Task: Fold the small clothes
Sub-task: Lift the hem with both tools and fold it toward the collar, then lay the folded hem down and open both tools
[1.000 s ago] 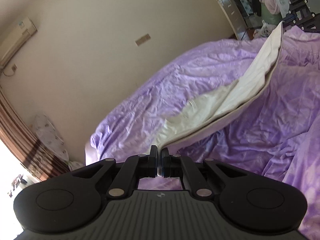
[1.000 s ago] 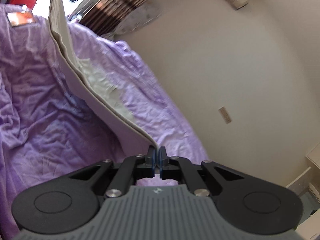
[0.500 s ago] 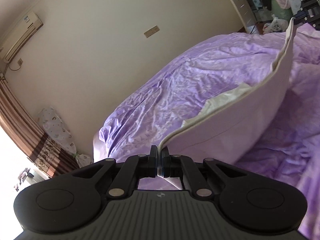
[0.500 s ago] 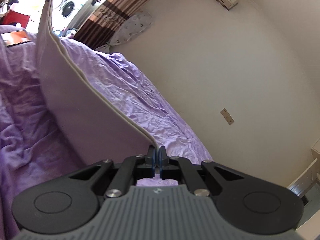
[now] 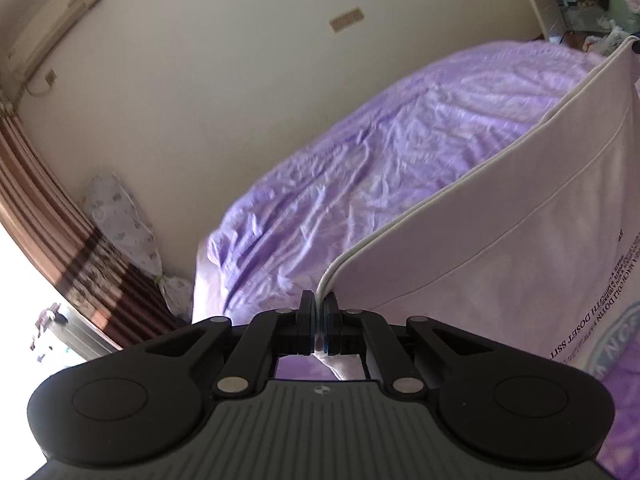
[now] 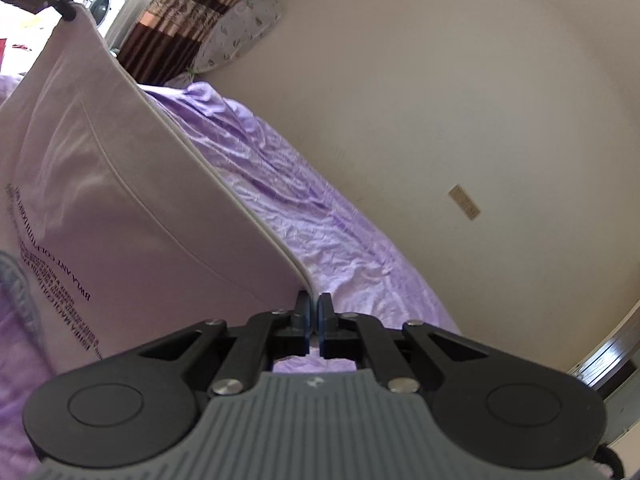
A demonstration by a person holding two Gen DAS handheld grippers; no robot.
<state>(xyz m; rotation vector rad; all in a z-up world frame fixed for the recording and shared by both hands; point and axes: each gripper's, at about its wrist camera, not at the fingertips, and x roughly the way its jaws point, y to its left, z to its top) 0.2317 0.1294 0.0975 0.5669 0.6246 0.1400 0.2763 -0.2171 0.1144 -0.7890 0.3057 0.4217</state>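
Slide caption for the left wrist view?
Left gripper shut on the hem of a white printed T-shirt, stretched taut above a purple bedsheet.

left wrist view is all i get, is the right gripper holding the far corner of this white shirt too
Observer: Yes, the right gripper is shut on the white shirt's hem corner.
Operator: anything past that side of the bed
Observer: A doorway shows low beside the cream wall.
Operator: what's behind my own gripper
Observer: From the right wrist view, a washing machine stands in the bright area behind the left gripper.
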